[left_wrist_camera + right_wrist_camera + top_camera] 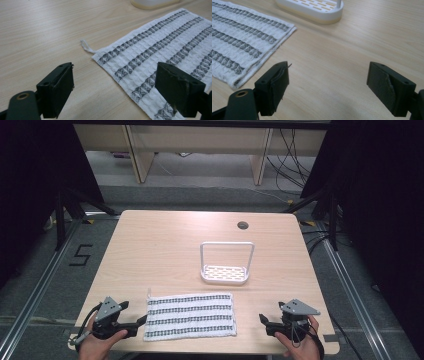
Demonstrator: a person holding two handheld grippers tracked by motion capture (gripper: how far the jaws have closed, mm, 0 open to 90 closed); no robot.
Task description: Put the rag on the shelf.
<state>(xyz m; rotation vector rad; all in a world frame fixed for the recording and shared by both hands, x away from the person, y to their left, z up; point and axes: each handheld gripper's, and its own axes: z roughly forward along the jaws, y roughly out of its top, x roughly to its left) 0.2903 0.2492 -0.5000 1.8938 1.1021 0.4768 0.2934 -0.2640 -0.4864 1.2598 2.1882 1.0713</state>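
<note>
A white cloth (191,315) with dark patterned stripes lies flat near the table's front edge; it also shows in the left gripper view (160,50) and the right gripper view (242,42). A white rack (225,263) with a slotted base and a tall handle frame stands behind the cloth, its base visible in the right gripper view (312,8). My left gripper (140,322) is open just left of the cloth's near left corner, its right jaw over the cloth's edge. My right gripper (263,321) is open on bare wood to the right of the cloth.
The wooden table (160,245) has a round cable hole (243,225) at the back. A small loop of thread (86,46) sticks out from the cloth's far left corner. Dark floor, metal rails and cables surround the table.
</note>
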